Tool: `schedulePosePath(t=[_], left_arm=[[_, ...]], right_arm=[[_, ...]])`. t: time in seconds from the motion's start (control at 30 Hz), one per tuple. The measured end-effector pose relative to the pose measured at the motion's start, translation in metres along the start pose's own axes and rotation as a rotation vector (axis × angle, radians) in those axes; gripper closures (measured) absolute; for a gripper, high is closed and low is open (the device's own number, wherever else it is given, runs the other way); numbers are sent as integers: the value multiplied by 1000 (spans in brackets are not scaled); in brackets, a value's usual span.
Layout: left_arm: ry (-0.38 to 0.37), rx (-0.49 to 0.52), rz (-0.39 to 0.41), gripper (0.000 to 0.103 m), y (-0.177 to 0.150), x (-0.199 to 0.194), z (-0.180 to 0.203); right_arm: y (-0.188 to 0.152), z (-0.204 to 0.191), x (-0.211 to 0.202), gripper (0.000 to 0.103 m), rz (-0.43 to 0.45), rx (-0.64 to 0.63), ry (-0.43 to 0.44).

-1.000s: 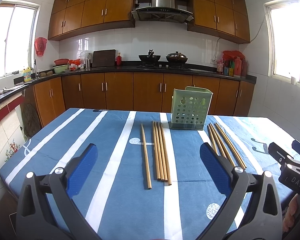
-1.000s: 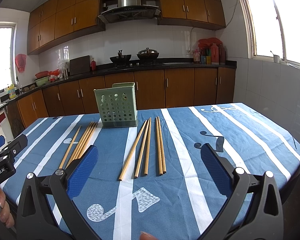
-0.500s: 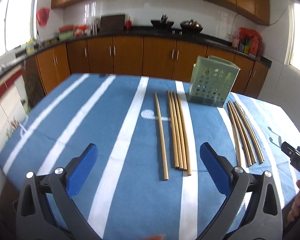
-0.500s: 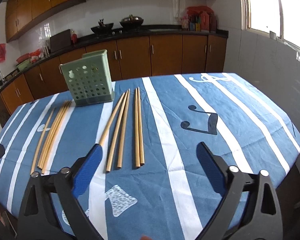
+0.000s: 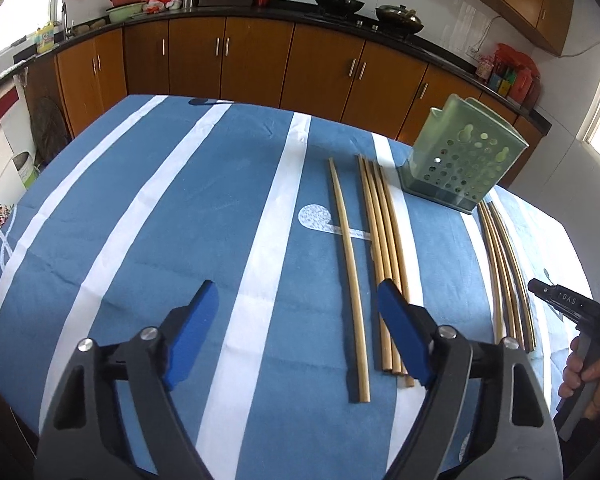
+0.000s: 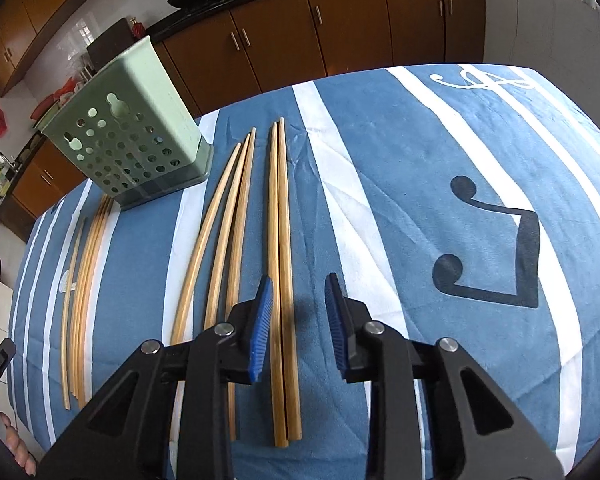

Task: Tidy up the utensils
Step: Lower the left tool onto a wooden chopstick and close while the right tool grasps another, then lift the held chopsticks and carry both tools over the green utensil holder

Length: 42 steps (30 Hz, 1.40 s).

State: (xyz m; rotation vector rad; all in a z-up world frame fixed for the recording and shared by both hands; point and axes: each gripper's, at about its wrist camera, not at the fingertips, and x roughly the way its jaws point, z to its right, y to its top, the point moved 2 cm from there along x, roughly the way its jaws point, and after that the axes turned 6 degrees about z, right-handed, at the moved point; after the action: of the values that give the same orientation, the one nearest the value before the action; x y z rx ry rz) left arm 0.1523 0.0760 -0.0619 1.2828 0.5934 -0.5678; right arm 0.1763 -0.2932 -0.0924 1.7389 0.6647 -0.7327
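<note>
A green perforated utensil holder point(image 5: 464, 160) point(image 6: 128, 140) stands upright on the blue striped tablecloth. Several bamboo chopsticks lie flat in groups on both sides of it. My left gripper point(image 5: 296, 328) is open above the cloth; a single chopstick point(image 5: 348, 276) lies between its fingers and a bunch of three point(image 5: 382, 248) runs under the right finger. My right gripper point(image 6: 300, 316) is partly open, low over a pair of chopsticks point(image 6: 282, 240) that lie between its blue pads. Three more chopsticks point(image 6: 220, 240) lie left of that pair.
Another chopstick group point(image 5: 508, 276) lies right of the holder in the left view, near the right gripper's handle point(image 5: 568, 308). The same far group point(image 6: 84, 280) shows in the right view. The table point(image 5: 100, 208) has edges near the cabinets point(image 5: 260, 64) behind it.
Both grippers have tilted down and dropped toward the table. The right gripper's jaws have narrowed around the chopstick pair. The left gripper's jaws have also narrowed somewhat.
</note>
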Motion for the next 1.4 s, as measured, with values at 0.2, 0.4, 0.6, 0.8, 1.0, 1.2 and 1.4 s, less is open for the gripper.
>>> schedulePosePath(t=[0.2, 0.4, 0.6, 0.8, 1.0, 1.2, 1.4], left_arm=[[6, 21, -38, 32, 3, 21, 4], [-15, 46, -98, 37, 4, 43, 18], [-63, 82, -179, 63, -1, 64, 36], [-37, 137, -196, 95, -1, 76, 50], [30, 131, -155, 96, 29, 103, 38], [-3, 91, -88, 93, 44, 116, 16], [-18, 120, -63, 76, 28, 100, 15]], right_arm=[[2, -1, 6, 79, -6, -38, -21], [5, -1, 7, 94, 11, -112, -100], [9, 27, 4, 95, 32, -20, -114], [6, 22, 2, 95, 54, -69, -127], [23, 30, 16, 95, 74, -42, -134], [26, 45, 18, 95, 94, 2, -116], [12, 43, 8, 95, 96, -14, -104]])
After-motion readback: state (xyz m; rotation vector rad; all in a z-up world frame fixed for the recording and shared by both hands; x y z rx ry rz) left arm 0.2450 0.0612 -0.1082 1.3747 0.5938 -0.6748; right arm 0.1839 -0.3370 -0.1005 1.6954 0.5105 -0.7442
